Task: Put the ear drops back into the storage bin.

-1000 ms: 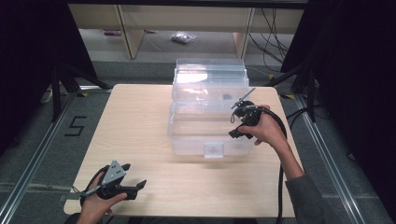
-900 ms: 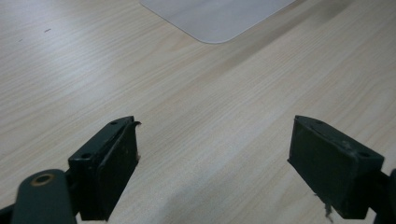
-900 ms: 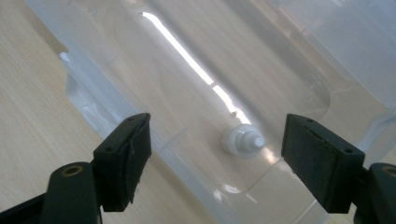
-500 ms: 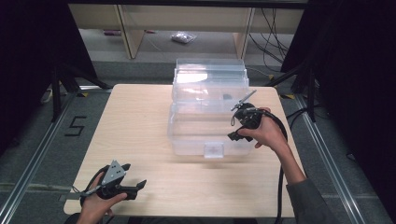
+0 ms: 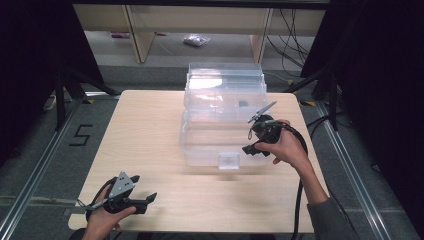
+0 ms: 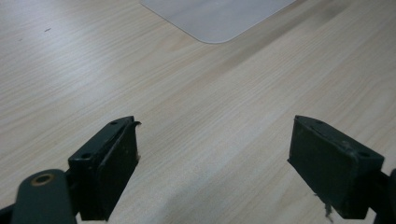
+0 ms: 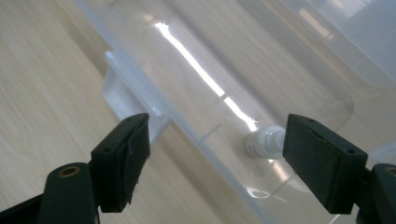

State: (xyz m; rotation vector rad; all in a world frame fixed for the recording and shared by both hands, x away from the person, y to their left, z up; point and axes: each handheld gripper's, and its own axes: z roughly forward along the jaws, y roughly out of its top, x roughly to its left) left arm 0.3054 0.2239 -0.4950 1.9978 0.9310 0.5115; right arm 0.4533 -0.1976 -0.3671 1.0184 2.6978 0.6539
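A clear plastic storage box (image 5: pixel 220 145) stands at the middle back of the wooden table, its lid (image 5: pixel 225 80) tipped up behind it. My right gripper (image 5: pixel 248 137) hovers over the box's front right corner, open with nothing between its fingers. In the right gripper view that gripper (image 7: pixel 215 158) looks down into the box, where a small white bottle (image 7: pixel 264 142) lies on the floor near the front wall. The box's white latch (image 7: pixel 126 93) shows at the left. My left gripper (image 5: pixel 143 189) rests open near the table's front left, and in its own view this gripper (image 6: pixel 215 163) is over bare wood.
A small dark item (image 5: pixel 243 103) lies inside the box near the back. A pale rounded corner of plastic (image 6: pixel 219 18) shows ahead of the left gripper. Wooden shelf legs (image 5: pixel 137 35) and a small bag (image 5: pixel 195 40) are on the floor behind the table. Cables (image 5: pixel 300 200) trail from the right hand.
The right hand has drifted slightly toward the front of the box. The left hand and the box are as before.
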